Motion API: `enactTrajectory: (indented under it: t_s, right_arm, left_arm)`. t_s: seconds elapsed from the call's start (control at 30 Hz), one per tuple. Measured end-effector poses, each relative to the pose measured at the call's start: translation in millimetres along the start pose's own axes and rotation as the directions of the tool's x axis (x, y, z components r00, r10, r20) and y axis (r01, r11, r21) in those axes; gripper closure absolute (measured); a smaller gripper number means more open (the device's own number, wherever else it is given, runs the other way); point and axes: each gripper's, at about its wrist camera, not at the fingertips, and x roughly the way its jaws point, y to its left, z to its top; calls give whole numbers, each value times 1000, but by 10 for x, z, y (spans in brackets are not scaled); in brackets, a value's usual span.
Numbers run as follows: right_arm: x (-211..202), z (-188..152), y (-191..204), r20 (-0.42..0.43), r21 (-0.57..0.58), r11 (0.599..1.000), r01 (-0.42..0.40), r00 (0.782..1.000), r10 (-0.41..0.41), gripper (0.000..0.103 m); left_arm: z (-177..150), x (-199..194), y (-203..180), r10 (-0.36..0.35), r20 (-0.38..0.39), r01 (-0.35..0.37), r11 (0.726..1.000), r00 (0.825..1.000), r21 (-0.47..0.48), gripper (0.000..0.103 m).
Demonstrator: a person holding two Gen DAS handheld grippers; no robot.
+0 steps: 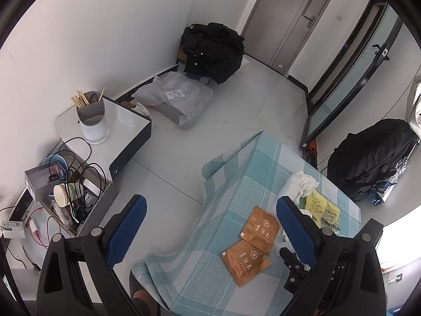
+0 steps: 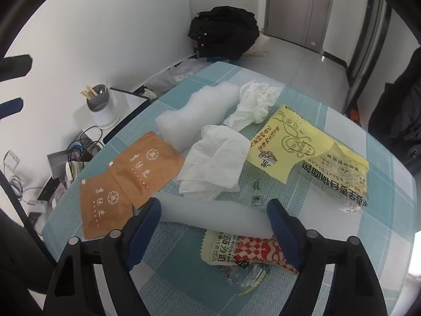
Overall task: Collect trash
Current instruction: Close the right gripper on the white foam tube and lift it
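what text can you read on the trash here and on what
"whole wheat bread": upside down on the yellow wrapper; its large Chinese print is not clear enough to quote.
"茄沙司": on the red-checked sachet; small letters beneath are blurred.
Brown sachets: calligraphy too stylised to read.
Grey parcel label: too small.

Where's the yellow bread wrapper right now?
In the right wrist view, the yellow bread wrapper lies flat on the checked tablecloth, right of the crumpled tissue.
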Motion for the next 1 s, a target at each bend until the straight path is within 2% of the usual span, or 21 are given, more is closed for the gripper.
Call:
enactTrajectory:
  t_s: [0.03, 0.13, 0.23, 0.47, 0.5, 0.73, 1.0]
  right_arm:
    - [-5, -19, 19, -1, -6, 1000, -12, 1000, 12, 38]
    - [-54, -54, 105, 8, -17, 999, -45, 999, 45, 54]
    - [-129, -80, 245, 32, -81, 997, -4, 999, 7, 57]
    - [-181, -139, 220, 35, -50, 997, -63, 997, 65, 75]
    - [-190, -141, 194, 35, -40, 996, -77, 996, 78, 81]
    - [-300, -165, 101, 61, 16, 991, -136, 989, 135, 89]
    - [-610, -247, 69, 108, -7, 989, -144, 984, 144, 89]
  left_arm:
    - [-1, 4, 3, 0, -3, 0, 1000, 1000, -2, 6]
    - [-2, 9, 5, 1, -6, -1, 1000, 1000, -6, 6]
    - [-6, 20, -18, 6, -9, -6, 1000, 1000, 1, 6]
    - [-22, 43, -32, 13, -17, -13, 1000, 1000, 18, 6]
    - [-25, 47, -28, 13, -19, -12, 1000, 1000, 17, 6]
    - [-34, 77, -39, 19, -32, -18, 1000, 999, 20, 6]
    - [-108, 144, -147, 72, -19, -69, 988, 997, 135, 6]
